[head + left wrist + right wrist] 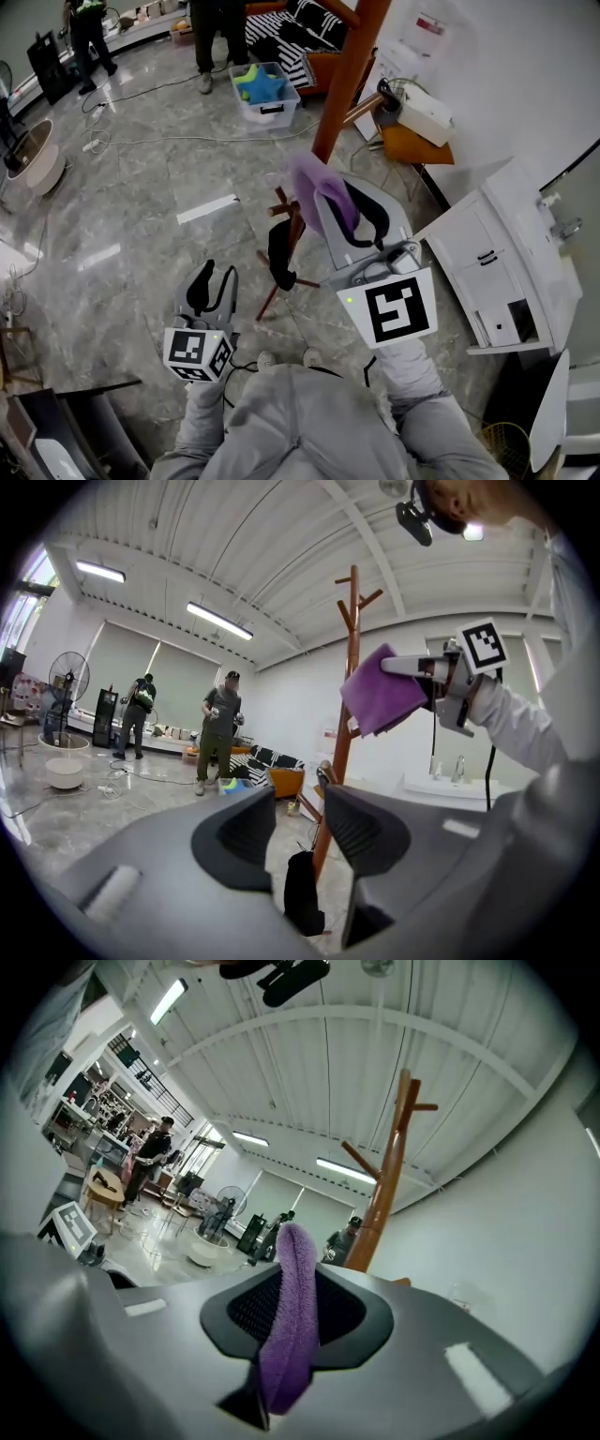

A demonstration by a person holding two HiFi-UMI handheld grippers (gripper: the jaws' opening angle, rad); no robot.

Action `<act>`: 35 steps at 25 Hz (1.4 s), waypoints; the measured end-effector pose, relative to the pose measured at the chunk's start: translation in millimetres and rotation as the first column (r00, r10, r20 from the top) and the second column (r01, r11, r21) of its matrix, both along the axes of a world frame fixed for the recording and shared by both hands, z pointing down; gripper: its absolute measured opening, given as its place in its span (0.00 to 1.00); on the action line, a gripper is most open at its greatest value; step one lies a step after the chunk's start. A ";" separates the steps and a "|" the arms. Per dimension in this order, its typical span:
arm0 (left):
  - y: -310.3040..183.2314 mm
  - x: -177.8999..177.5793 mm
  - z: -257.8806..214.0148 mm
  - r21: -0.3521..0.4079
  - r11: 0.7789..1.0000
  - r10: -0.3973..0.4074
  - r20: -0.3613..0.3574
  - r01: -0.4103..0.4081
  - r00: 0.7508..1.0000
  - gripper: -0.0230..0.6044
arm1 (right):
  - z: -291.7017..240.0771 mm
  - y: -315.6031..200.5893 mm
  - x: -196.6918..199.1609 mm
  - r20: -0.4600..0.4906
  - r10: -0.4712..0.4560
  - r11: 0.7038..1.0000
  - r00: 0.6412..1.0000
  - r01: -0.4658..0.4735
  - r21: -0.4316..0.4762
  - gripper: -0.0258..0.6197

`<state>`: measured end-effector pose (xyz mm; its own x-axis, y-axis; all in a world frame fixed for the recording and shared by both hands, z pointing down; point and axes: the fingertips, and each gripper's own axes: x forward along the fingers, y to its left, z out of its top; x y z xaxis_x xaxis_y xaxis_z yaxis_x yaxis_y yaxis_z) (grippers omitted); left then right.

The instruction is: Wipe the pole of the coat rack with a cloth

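My right gripper (349, 208), just right of centre, clamps the cloth (317, 187) by the pole (349, 84), which runs up to 12 o'clock; contact unclear. Left gripper (214, 281) at 7 o'clock, jaws slightly apart, empty. Black item (279, 262) hangs between them.

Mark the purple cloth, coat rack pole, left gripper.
purple cloth (292, 1321), right gripper view, fold clamped between jaws.
coat rack pole (352, 621), left gripper view, shaft above the cloth.
left gripper (300, 827), left gripper view, midway between open jaws.

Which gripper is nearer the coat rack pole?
Right. The right gripper, holding the purple cloth, is by the pole; the left gripper, open, sits lower, farther back.
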<state>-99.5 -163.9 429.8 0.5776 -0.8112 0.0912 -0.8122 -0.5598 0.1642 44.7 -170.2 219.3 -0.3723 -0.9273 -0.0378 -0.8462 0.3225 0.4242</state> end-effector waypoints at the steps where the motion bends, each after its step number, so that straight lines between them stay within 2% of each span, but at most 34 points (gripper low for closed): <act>1: -0.6 2.7 -1.0 0.002 1.000 0.003 0.001 -0.003 1.000 0.31 | -8.2 1.6 9.8 0.005 0.020 1.000 1.000 -0.020 0.017 0.14; 9: -4.5 19.7 -7.4 0.012 1.000 0.012 0.002 -0.012 1.000 0.31 | -67.9 0.2 74.2 -0.011 0.138 0.972 0.990 -0.134 0.195 0.14; 15: -9.9 20.3 -10.1 0.022 1.000 -0.009 0.000 0.009 1.000 0.31 | -85.8 -15.1 80.8 -0.015 0.135 0.962 0.991 -0.127 0.240 0.14; 19: -10.4 17.6 -11.6 0.022 0.999 -0.030 0.003 0.030 1.000 0.31 | -86.4 -27.0 70.5 -0.009 0.078 0.970 0.997 -0.074 0.231 0.14; 24: -11.9 10.4 -11.0 0.025 0.998 -0.063 0.010 0.062 0.998 0.31 | -65.6 -55.5 65.6 0.002 0.025 0.990 1.000 -0.025 0.138 0.14; 29: -13.3 6.4 -8.7 0.020 0.997 -0.080 0.014 0.079 0.997 0.31 | -50.7 -71.0 69.7 -0.007 0.032 0.993 0.999 -0.031 0.111 0.14; 35: -17.7 17.3 -8.5 0.019 0.997 -0.071 0.014 0.071 0.997 0.31 | -44.2 -85.7 76.3 -0.085 0.061 0.993 0.995 -0.052 0.109 0.14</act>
<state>-82.1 -181.6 421.4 0.5169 -0.8519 0.0841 -0.8524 -0.5032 0.1422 121.0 -256.0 175.1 -0.3259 -0.9393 -0.1074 -0.8197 0.2242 0.5271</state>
